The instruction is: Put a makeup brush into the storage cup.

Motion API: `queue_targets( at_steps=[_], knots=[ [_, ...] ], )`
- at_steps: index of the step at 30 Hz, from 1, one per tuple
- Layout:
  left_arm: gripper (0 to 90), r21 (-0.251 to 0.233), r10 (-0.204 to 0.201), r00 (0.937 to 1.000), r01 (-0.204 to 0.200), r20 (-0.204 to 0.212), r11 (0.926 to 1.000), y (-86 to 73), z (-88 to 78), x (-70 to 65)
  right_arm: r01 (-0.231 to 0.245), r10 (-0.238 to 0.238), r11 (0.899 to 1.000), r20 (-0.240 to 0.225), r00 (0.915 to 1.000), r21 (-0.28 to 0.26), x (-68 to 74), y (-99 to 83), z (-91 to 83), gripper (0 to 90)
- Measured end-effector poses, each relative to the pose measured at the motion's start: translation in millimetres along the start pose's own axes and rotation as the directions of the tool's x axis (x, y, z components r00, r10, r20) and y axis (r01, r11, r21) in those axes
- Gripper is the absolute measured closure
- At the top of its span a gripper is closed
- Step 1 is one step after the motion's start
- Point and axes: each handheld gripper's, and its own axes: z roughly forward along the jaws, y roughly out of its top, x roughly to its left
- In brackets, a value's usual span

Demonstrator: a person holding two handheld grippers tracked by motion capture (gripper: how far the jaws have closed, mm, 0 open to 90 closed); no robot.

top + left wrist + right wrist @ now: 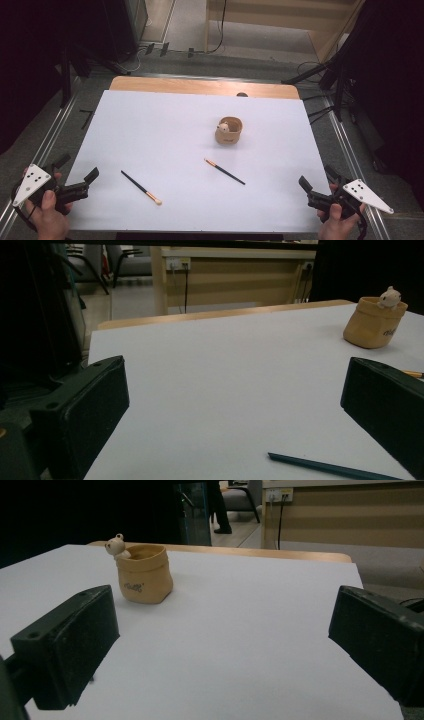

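Both grippers sit at the near corners of the table, one in each of my hands. Left gripper [75,176] has its jaws spread wide with nothing between them; right gripper [316,181] is equally spread and empty.

Nearest to my left gripper lies a brush [141,187] with a thin dark handle and a pale orange tip, flat on the white sheet [150,125], its tip pointing toward me and to the right. A second brush [224,171] lies nearer the middle, well apart from the first, its copper-coloured end pointing away from me.

Beyond both stands a small tan pot [229,132], shaped like a sack with a rolled rim, upright, with a pale bear figure [224,127] at its rim.

The high view gives both brushes full length. The left gripper view shows one dark handle [330,468] between my jaws and dark lettering on the pot [375,322]. The right gripper view shows the bear's [116,545] ears and the pot's [144,574] hollow mouth.
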Motion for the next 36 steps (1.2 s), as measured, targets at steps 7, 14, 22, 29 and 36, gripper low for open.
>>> queue_targets(
  at_steps=[7, 14, 22, 29, 36],
  knots=[
    [0.0, 0.001, -0.001, 1.0000, 0.001, -0.003, 1.0000, -0.3, 0.1, 0.5, 0.004, -0.004, 1.000, -0.010, 0.9999, 0.000, 2.9, 3.8, 3.5, 0.5],
    [0.0, 0.009, 0.003, 1.0000, -0.002, -0.008, 1.0000, -1.3, -0.5, 1.7, 0.019, -0.018, 1.000, -0.036, 0.9992, 0.019, 11.2, 9.2, 16.1, 1.3],
    [0.0, 0.005, -0.001, 1.0000, 0.001, -0.007, 1.0000, -1.4, -1.3, 1.6, 0.061, -0.059, 0.998, -0.076, 0.9954, 0.031, 31.6, 20.2, 45.0, 3.9],
    [0.0, 0.008, 0.002, 1.0000, -0.002, -0.002, 1.0000, -1.9, 0.2, 0.5, 0.080, -0.073, 0.996, -0.140, 0.9874, 0.043, 48.6, 28.8, 69.9, 5.2],
    [0.0, 0.015, 0.004, 1.0000, -0.004, 0.002, 0.9999, -3.1, 1.2, 1.6, 0.107, -0.093, 0.993, -0.222, 0.9706, 0.054, 68.9, 38.9, 103.0, 3.6]
  ],
)
